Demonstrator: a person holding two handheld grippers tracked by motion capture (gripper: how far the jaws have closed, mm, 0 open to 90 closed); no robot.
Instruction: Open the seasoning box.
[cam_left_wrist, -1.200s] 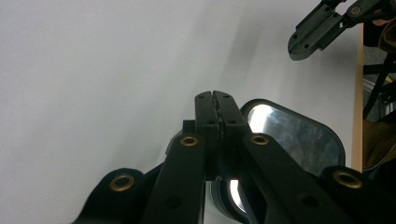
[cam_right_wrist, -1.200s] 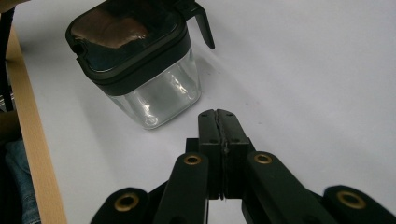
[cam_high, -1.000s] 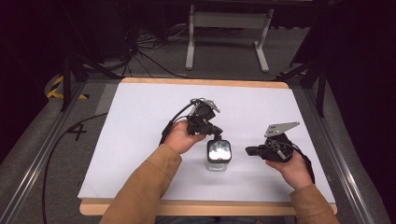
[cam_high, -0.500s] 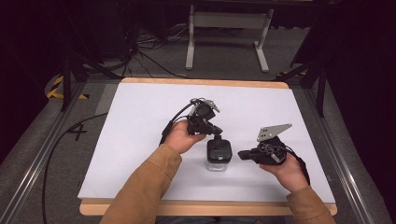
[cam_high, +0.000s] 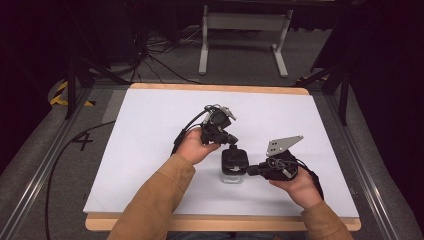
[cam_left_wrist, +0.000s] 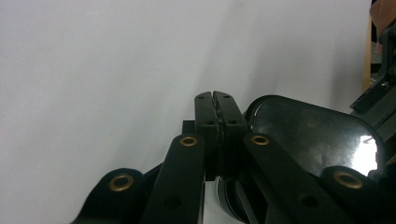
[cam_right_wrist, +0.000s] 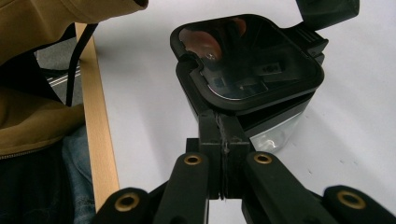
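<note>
A small clear container (cam_high: 234, 176) with a glossy black lid (cam_high: 234, 160) stands on the white table top (cam_high: 150, 130) near the middle. My left gripper (cam_high: 232, 141) is shut with nothing between its jaws, its tip at the lid's far left edge. From its own view the lid (cam_left_wrist: 308, 135) lies just right of my closed left gripper (cam_left_wrist: 216, 100). My right gripper (cam_high: 250, 170) is also shut and empty, pointing left at the container's right side. In the right gripper view my right gripper (cam_right_wrist: 218, 119) meets the rim of the lid (cam_right_wrist: 247, 60).
The table's wooden front edge (cam_high: 225, 224) runs below my forearms, and a tan sleeve (cam_high: 150, 205) crosses it. Beyond the far edge stand a grey metal frame (cam_high: 245, 35) and floor cables (cam_high: 150, 55). Rails (cam_high: 30, 190) flank the table.
My right gripper has moved left across the table up to the container's side. The container's top showed bright a second ago and now looks dark. The left hand has stayed put.
</note>
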